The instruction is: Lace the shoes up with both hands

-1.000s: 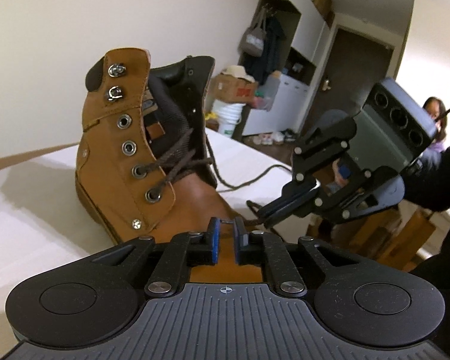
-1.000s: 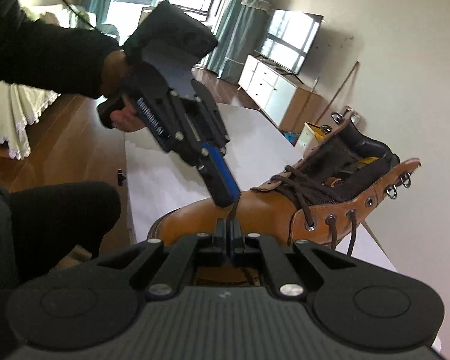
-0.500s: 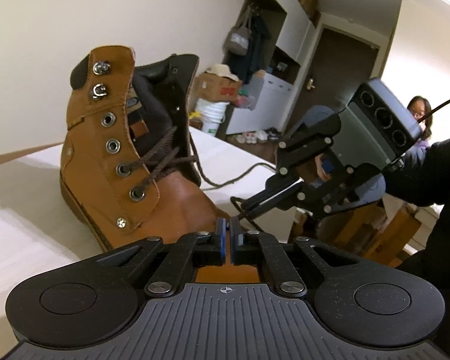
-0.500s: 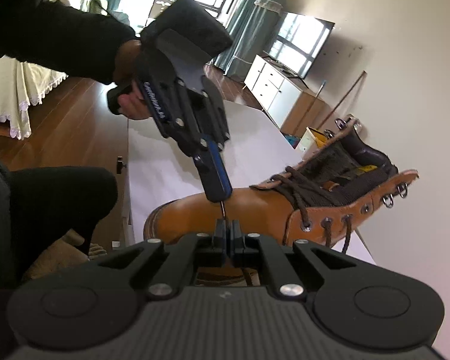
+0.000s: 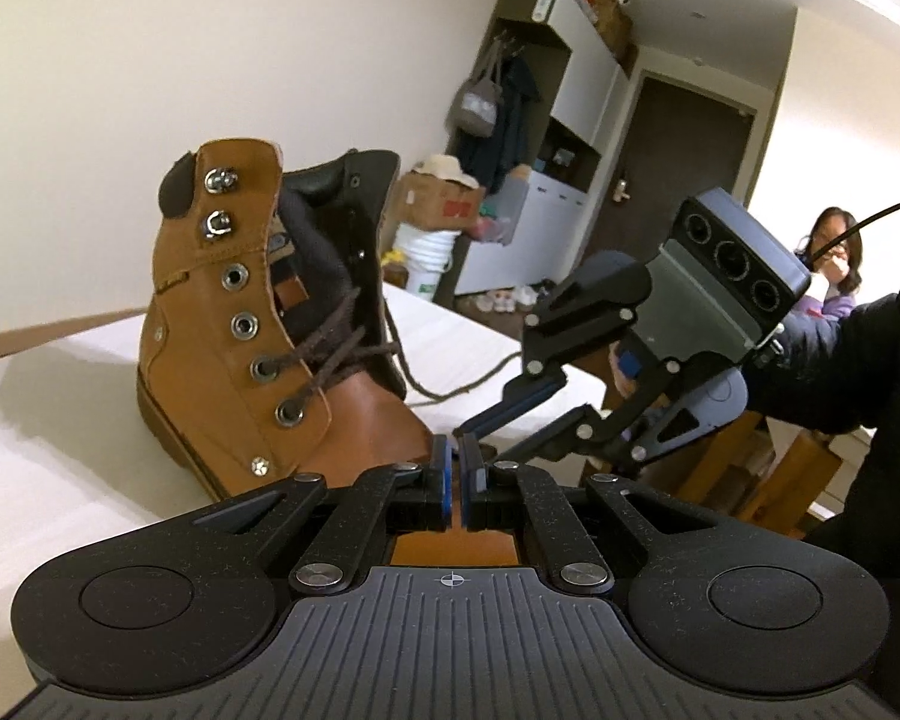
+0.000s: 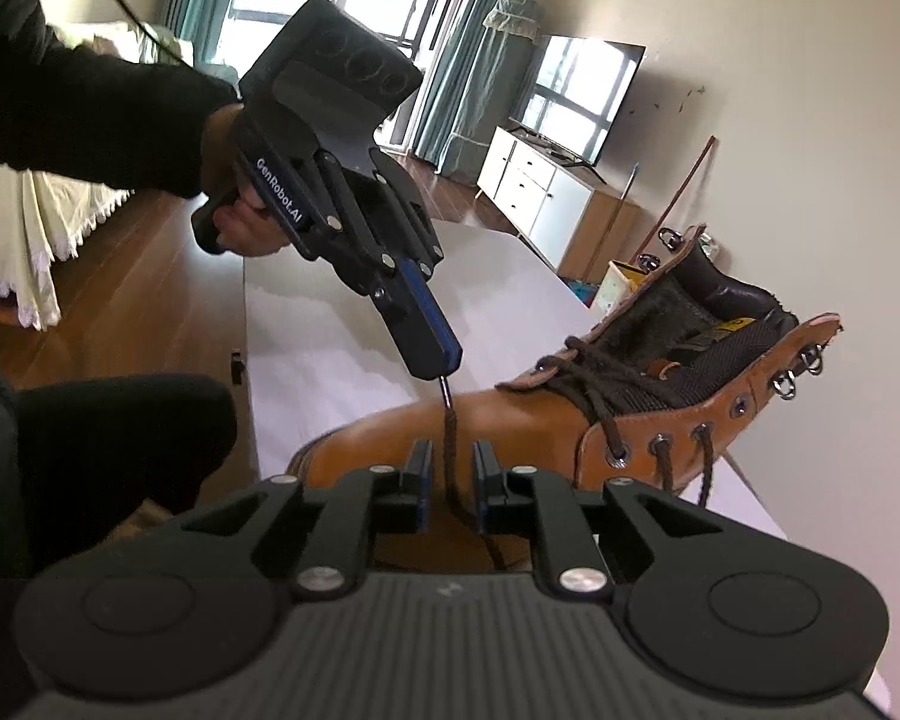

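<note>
Lace (image 6: 450, 420) tip pinched tight in left gripper (image 6: 444, 369) over tan boot (image 6: 570, 414). Right gripper (image 6: 448, 480) jaws opening, lace btwn pads, not pressed.

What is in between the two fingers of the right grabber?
In the right wrist view, the brown shoelace runs between the opening right gripper's fingers, untouched, up to the shut left gripper pinching its tip.

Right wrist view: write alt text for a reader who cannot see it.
The left hand-held gripper pinches the tip of a brown lace above a tan boot, while the right hand-held gripper, jaws opening, flanks the lace. The boot lies on a white table.
</note>
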Tool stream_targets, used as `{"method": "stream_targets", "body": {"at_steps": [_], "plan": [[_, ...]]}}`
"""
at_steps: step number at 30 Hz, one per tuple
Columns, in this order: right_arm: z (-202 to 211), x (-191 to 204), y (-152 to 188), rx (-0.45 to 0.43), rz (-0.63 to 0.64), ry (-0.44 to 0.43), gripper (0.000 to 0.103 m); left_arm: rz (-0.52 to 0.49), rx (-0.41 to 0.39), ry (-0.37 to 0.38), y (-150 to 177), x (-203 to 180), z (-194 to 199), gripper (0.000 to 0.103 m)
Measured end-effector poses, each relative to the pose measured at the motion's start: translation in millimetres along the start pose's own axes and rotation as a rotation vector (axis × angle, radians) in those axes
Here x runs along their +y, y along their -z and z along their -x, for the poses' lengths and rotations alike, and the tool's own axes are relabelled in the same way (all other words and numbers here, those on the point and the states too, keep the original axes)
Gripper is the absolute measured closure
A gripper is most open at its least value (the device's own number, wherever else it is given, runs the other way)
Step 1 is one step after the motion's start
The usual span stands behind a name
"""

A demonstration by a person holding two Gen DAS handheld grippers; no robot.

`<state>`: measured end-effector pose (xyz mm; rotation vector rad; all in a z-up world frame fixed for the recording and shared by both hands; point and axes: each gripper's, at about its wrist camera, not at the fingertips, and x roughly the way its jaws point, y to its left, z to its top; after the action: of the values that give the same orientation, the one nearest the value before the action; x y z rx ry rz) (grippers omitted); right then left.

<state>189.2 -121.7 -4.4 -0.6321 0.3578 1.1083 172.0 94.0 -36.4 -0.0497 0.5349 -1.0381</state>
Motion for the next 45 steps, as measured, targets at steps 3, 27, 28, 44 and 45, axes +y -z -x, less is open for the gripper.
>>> {"method": "stream_targets", "body": {"at_steps": [3, 27, 28, 44, 45], "plan": [[-6, 0, -1, -0.008, 0.001, -0.001, 0.088, 0.003, -0.004, -0.004, 1, -1, 2, 0.101], [-4, 7, -29, 0.076, 0.126, 0.332, 0.100, 0.090, -0.136, -0.346, -42, 8, 18, 0.068], [-6, 6, -35, 0.084, 0.151, 0.359, 0.100, 0.096, -0.136, -0.368, -44, 9, 18, 0.066], [-78, -7, -61, 0.422, 0.552, 0.405, 0.099, 0.100, -0.137, -0.414, -27, 26, 19, 0.069], [-82, -4, -60, 0.445, 0.592, 0.399, 0.099, 0.097, -0.139, -0.408, -26, 26, 19, 0.069]]}}
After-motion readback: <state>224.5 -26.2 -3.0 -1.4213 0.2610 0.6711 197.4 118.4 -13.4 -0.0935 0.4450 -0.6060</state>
